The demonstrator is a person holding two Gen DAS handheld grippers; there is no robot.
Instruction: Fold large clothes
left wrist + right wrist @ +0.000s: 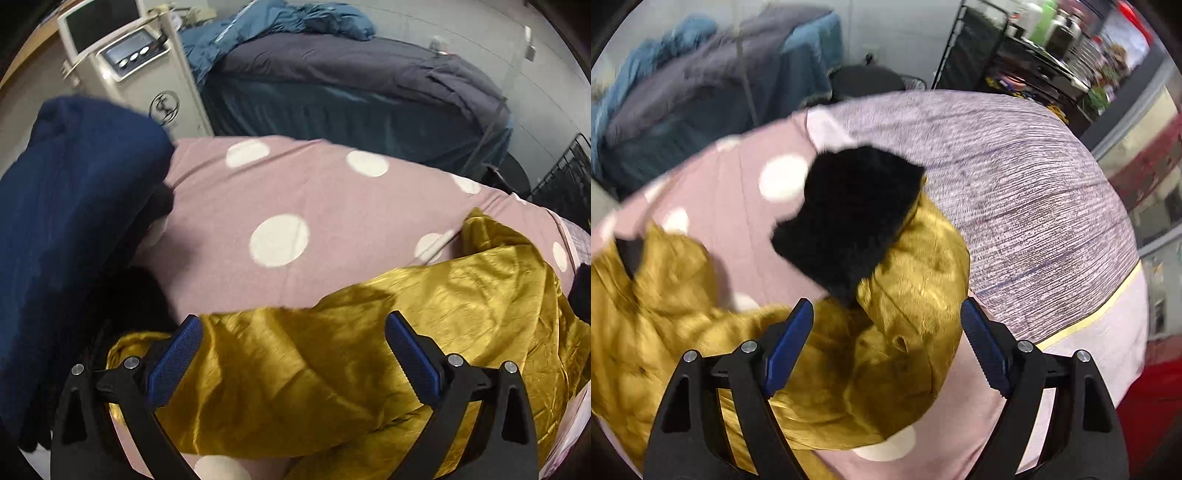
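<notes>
A shiny mustard-gold garment (388, 332) lies crumpled on a pink bed cover with white dots (295, 192). My left gripper (293, 325) is open above it, jaws wide apart, holding nothing. In the right wrist view the same gold garment (886, 332) shows a black furry part (849, 218) on top of it. My right gripper (886, 314) is open just above the gold fabric, holding nothing.
A dark blue garment (74, 221) is piled at the left of the bed. A grey striped cloth (1015, 206) covers the bed's right side. A second bed with dark blue-grey bedding (351, 92) and a beige machine (140, 74) stand behind. A black shelf rack (1034, 55) stands far right.
</notes>
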